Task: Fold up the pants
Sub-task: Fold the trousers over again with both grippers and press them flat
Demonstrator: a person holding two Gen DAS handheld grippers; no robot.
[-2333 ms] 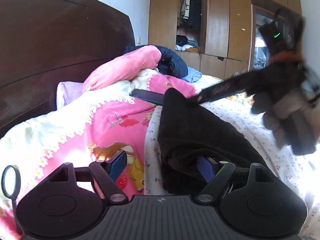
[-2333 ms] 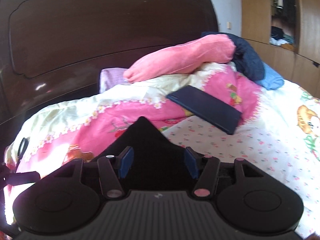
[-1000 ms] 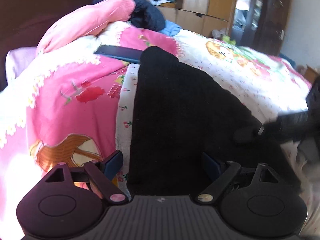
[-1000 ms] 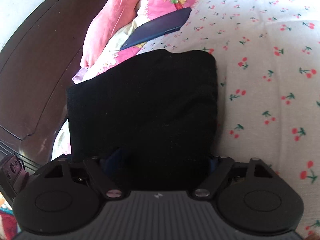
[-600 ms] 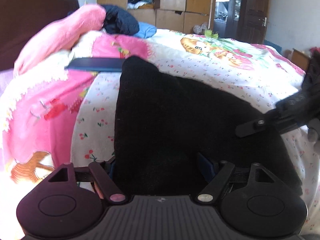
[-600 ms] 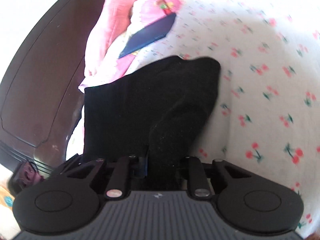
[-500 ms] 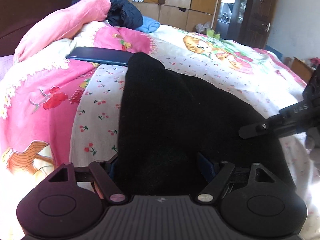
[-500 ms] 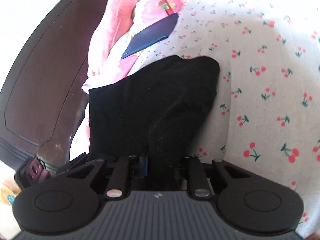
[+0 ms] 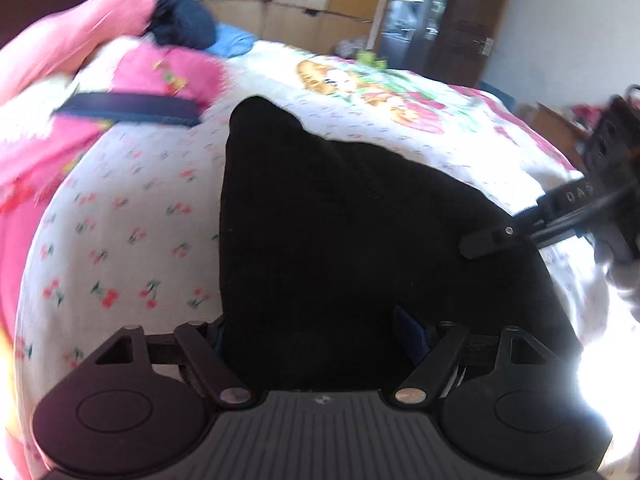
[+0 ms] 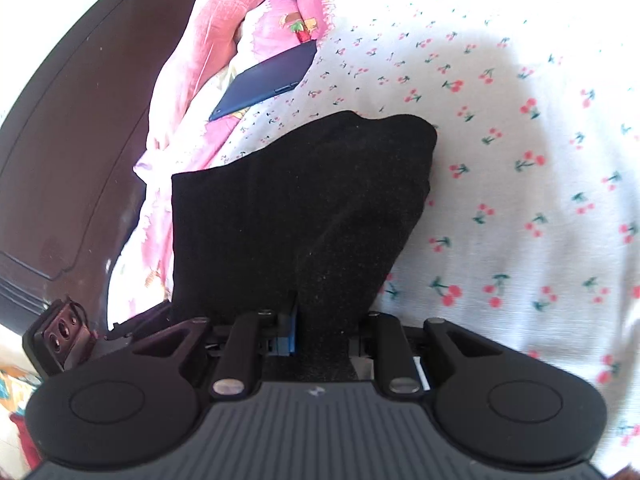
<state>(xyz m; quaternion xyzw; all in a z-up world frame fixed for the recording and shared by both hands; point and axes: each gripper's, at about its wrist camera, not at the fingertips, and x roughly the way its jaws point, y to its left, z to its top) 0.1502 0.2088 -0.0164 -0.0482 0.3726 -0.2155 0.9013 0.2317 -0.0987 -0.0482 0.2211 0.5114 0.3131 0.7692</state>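
Left wrist view: black pants [image 9: 340, 240] on the cherry-print sheet [image 9: 120, 240], left gripper [image 9: 316, 336] still spread wide around their near edge, tablet [image 9: 128, 108] beyond the pants, view swung since before; right wrist view: right gripper [image 10: 324, 328] still pinched on a pants fold.

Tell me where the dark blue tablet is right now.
The tablet lies upper left in the right wrist view, on the pink quilt beyond the black pants.
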